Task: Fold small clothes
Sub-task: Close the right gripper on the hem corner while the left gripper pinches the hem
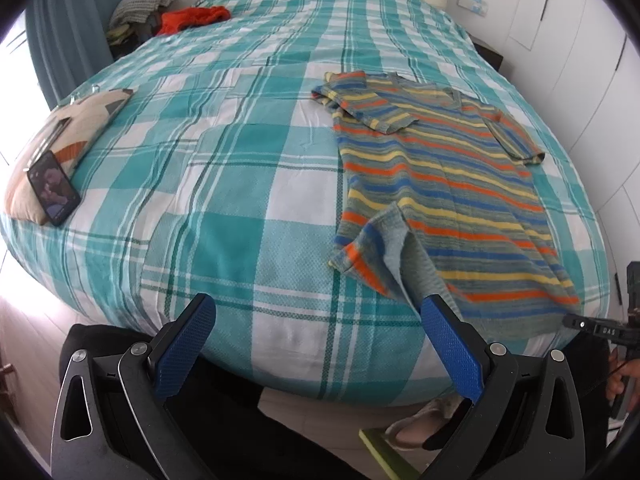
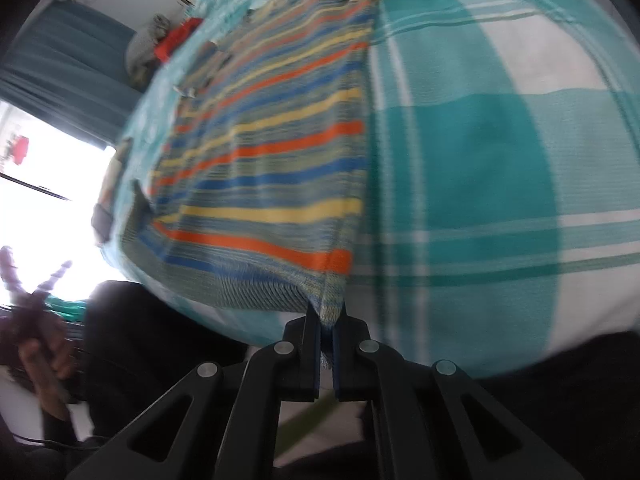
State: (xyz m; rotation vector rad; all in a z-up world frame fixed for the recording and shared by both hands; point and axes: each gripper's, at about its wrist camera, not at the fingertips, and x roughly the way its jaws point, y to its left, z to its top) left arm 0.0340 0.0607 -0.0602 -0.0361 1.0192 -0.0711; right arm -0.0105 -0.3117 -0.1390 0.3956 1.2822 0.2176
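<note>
On black bar [image 1: 604, 329], letters "DAS"

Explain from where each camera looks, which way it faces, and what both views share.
Left wrist: on the open left gripper, angled down over the bed; the striped shirt lies ahead, a hand at the right edge.
Right wrist: on the right gripper, shut on the shirt's bottom corner; a hand shows at left.
Shared: shirt, bed, orange garment.

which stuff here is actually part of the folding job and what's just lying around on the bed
Part of the job:
striped shirt
right gripper, shut on its hem corner
left gripper, open

Lying about:
phone
cushion under it
red garment
bed sheet
</note>
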